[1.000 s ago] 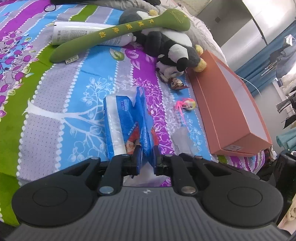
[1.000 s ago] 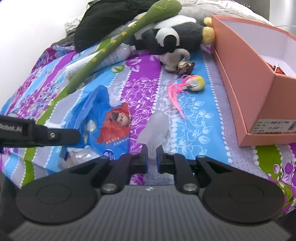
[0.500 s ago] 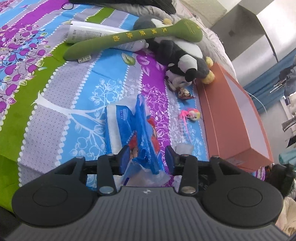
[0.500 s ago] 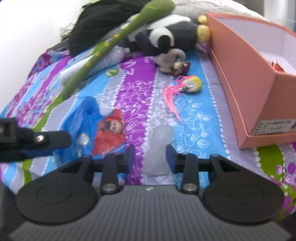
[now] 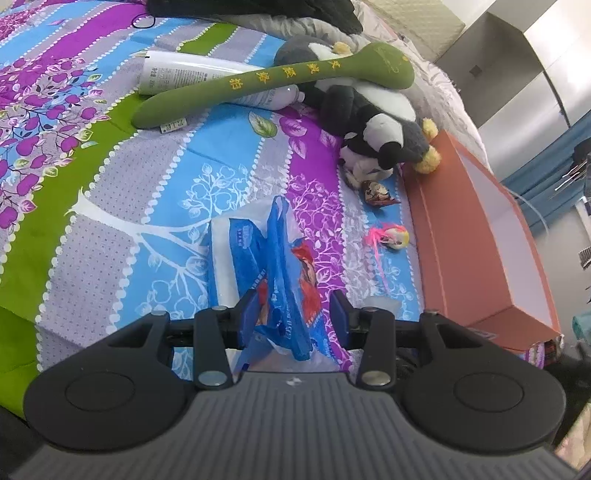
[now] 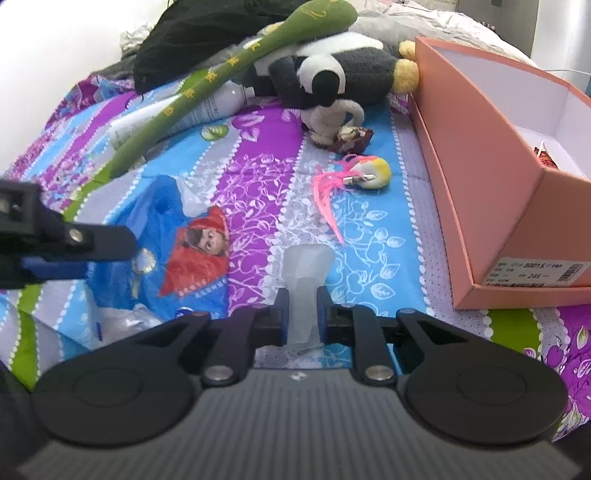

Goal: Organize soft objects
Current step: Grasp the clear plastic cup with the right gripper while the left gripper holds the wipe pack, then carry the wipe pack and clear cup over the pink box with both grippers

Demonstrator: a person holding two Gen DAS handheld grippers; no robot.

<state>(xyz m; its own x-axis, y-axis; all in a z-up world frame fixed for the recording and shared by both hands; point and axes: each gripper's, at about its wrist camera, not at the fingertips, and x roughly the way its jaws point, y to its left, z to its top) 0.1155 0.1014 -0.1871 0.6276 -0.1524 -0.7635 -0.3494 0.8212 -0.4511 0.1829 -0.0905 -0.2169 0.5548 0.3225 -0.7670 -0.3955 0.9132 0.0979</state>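
Left wrist view: left gripper (image 5: 293, 314) low over a striped, flowered bedspread (image 5: 110, 206), jaws parted around the raised blue flap of a tissue pack (image 5: 251, 266); one pad close against the plastic, the other standing clear, so no squeeze on it. Tissue pack lying on the bedspread in the middle foreground, a red cartoon print on its wrapper. Right wrist view: right gripper (image 6: 300, 310) with jaws closing on a pale, translucent soft piece (image 6: 304, 280) resting on the bedspread, both pads against its sides. Beyond it, a small doll head with pink hair (image 6: 354, 181) lying near the wall of an open orange box (image 6: 480, 177), apart from it. Further back, a tiny figure (image 6: 351, 138) touching the foot of a black-and-white plush toy (image 6: 332, 74), the latter leaning against the far end of the box. Long green padded stick (image 6: 229, 70) with yellow characters laid slantwise across the plush toy and across a white tube (image 6: 177, 118). Dark cloth (image 6: 207, 33) heaped at the head of the bed. Left gripper also visible at the left edge, over the tissue pack.
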